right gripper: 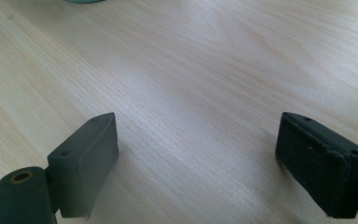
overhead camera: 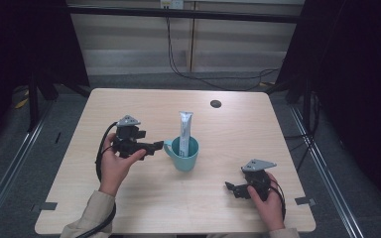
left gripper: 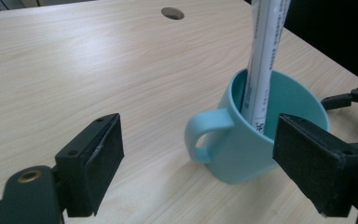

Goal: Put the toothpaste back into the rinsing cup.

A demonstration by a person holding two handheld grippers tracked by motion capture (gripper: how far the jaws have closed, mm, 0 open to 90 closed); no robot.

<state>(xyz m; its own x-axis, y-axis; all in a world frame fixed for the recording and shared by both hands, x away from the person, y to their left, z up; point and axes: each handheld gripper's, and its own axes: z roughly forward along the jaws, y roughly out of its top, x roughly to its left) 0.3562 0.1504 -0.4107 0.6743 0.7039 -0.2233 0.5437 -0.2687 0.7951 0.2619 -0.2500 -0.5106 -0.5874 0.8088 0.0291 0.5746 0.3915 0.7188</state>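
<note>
Approach step: my left gripper [left gripper: 198, 163] spread wide, lined up on mug [left gripper: 265, 140] handle mid-table (tube [left gripper: 265, 60] standing inside). Right gripper [right gripper: 198, 163] spread, idle over bare table [right gripper: 205, 70]. Next: advance, pinch handle squarely.

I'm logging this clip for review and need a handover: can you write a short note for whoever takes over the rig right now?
Left gripper: open, fingers either side of the teal ceramic mug's handle, not touching it.
Right gripper: open, holding nothing, low over bare tabletop, well to the right of the mug.
Teal ceramic mug: upright mid-table on the light wooden table.
White plastic tube: standing in the mug, leaning on its rim.
Done: tube is in the mug.
Left: probably grasping the mug; nothing is gripped yet.
</note>
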